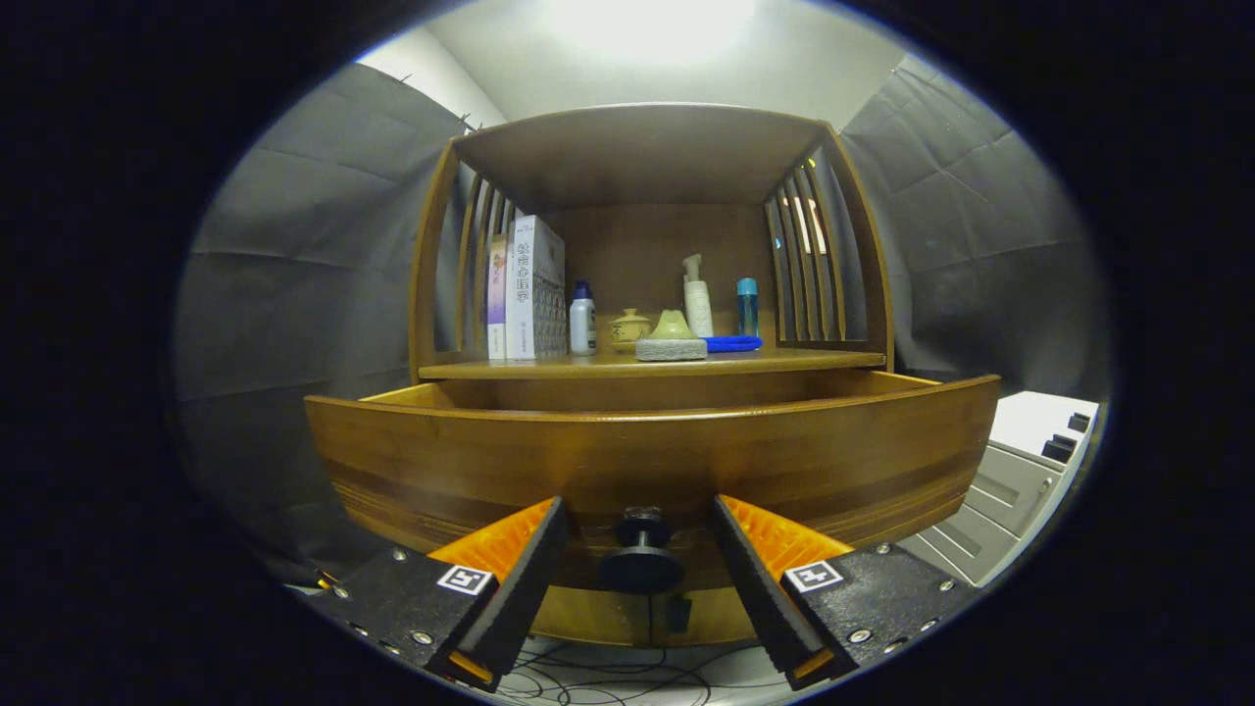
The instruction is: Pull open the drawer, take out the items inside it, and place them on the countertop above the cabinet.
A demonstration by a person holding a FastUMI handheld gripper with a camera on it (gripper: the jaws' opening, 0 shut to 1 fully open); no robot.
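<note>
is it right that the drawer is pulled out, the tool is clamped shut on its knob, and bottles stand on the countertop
Not quite. In the gripper view the tool is open: the knob sits between its fingers with a gap on each side. The drawer is pulled out, and bottles stand on the countertop.

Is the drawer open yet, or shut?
Open: the drawer front stands well forward of the countertop edge, its side walls showing. The gripper is open, fingers either side of the knob, not pressing it.

I get one bright overhead lamp glaring white on the ceiling, far beyond my gripper (639, 529), whose fingers sit spread apart. The cabinet shelf (647, 365) ahead reads sharp and warmly lit. Fisheye bending bows the drawer front (647, 461) just ahead; the dim edges soften.
</note>
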